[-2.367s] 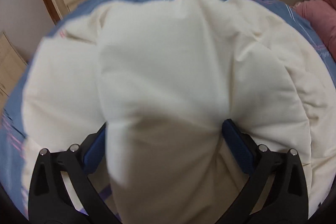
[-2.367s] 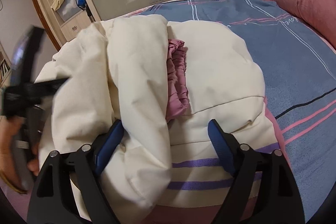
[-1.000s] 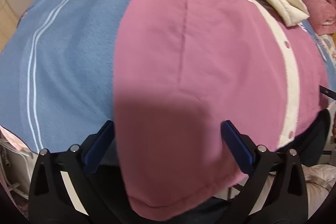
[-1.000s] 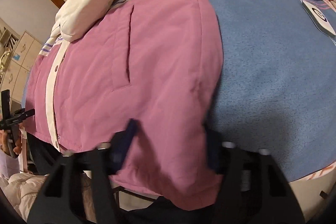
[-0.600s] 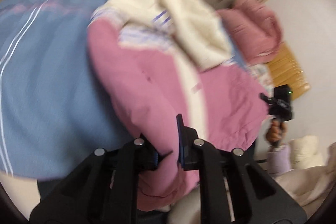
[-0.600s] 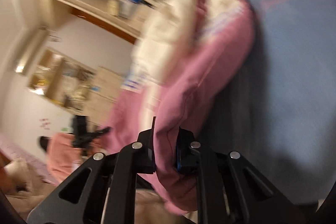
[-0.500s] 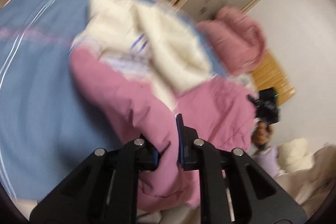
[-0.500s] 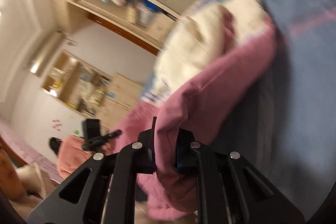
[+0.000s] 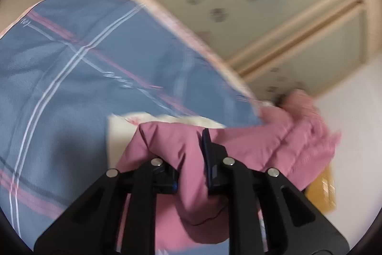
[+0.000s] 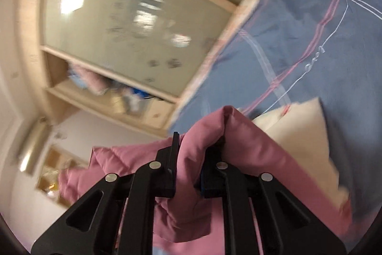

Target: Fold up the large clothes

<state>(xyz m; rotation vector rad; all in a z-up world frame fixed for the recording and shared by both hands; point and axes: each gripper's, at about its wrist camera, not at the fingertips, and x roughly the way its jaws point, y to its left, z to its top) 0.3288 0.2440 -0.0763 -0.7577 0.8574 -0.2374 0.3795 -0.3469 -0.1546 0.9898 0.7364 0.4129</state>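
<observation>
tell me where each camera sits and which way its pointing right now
Left wrist: sits on the left gripper, looks along its fingers over the blue bedspread toward the wardrobe doors; black fingers pinch the pink jacket.
Right wrist: sits on the right gripper, tilted toward wardrobe and shelves; fingers pinch the same jacket.
Shared: jacket, bedspread, wardrobe.

The jacket (image 9: 250,147) is dusty pink with a cream panel (image 10: 298,130), lying over a slate-blue bedsheet (image 9: 71,75) crossed by thin white and pink stripes, beside a wardrobe (image 10: 124,23) of pale wood with greyish frosted doors dotted with small dark flower motifs.
</observation>
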